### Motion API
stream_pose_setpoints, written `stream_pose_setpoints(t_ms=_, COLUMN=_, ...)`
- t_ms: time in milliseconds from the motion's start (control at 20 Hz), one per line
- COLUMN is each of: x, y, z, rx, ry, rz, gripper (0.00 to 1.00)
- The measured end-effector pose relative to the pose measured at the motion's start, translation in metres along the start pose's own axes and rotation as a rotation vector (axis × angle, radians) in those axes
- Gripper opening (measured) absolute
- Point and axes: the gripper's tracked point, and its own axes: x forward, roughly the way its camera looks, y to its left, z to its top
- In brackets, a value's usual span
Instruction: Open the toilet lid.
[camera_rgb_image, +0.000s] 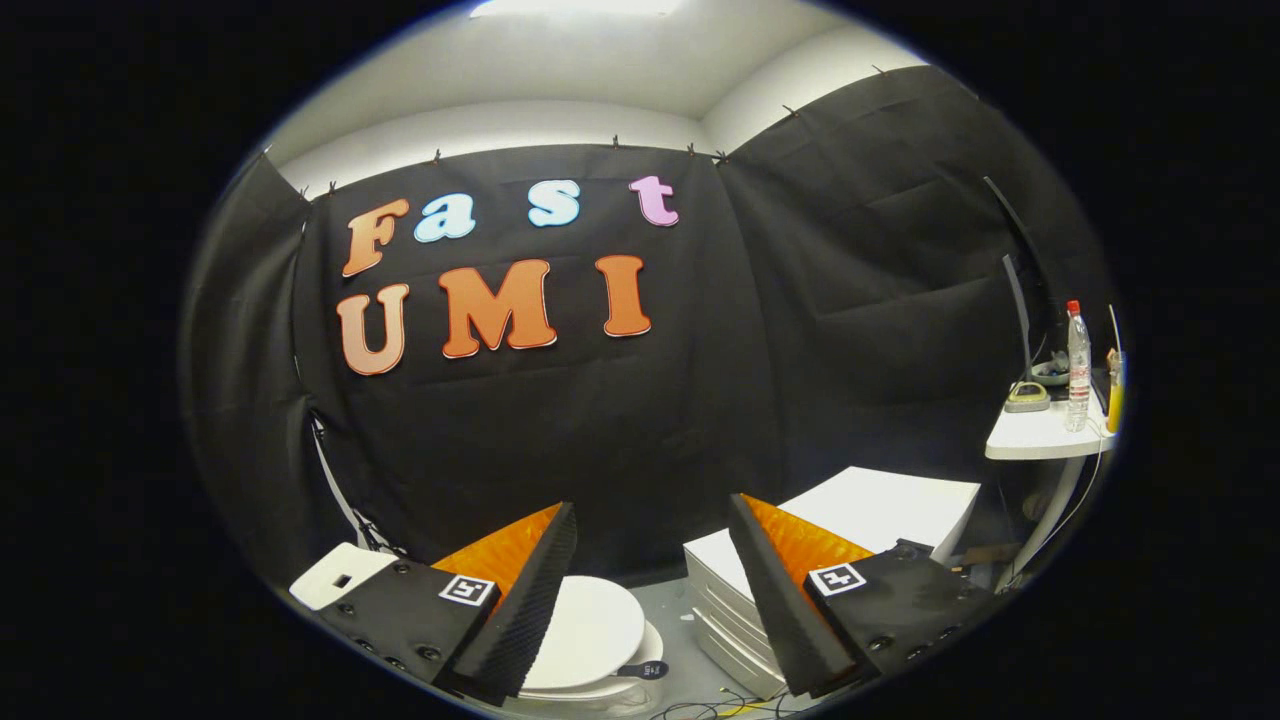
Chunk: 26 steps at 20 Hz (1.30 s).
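At about 8 o'clock, a small white box with a dark square slot (338, 578) sits low beside the left finger's mount. The tool (652, 540) points at the black cloth wall (560, 430), its 2 fingers (520, 610) spread well apart with nothing clamped between them; each mount carries 1 square black-and-white marker. Down at 6 o'clock, in the gap between the fingers and partly hidden by the left one, lies the round white plastic toilet lid (590, 630), closed flat on the white toilet seat (645, 655); a small dark oval tag (645, 669) lies at its near right edge. The fingers do not touch the lid. Loose thin cables (720, 708) trail over the grey floor (680, 610) just below. At about 5 o'clock, behind the right finger, stands a stack of flat white boxes (720, 610), and a larger white box (880, 505) sits beyond it. At 3 o'clock, well apart from the toilet, a white tabletop (1040, 438) carries a clear plastic bottle with a red cap (1077, 365), a thin yellow bottle (1115, 395) and a small grey device (1027, 400).
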Motion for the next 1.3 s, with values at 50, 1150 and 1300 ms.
stream_pose_setpoints(t_ms=50, x=-0.001, y=0.000, z=-0.001, rx=-0.001, ry=0.002, rz=-0.001, gripper=0.98)
stream_pose_setpoints(t_ms=1150, x=0.012, y=0.007, z=-0.092, rx=-0.029, ry=-0.003, rz=0.059, gripper=0.98)
stream_pose_setpoints(t_ms=1300, x=0.019, y=-0.002, z=-0.135, rx=0.006, ry=0.036, rz=0.042, gripper=0.98)
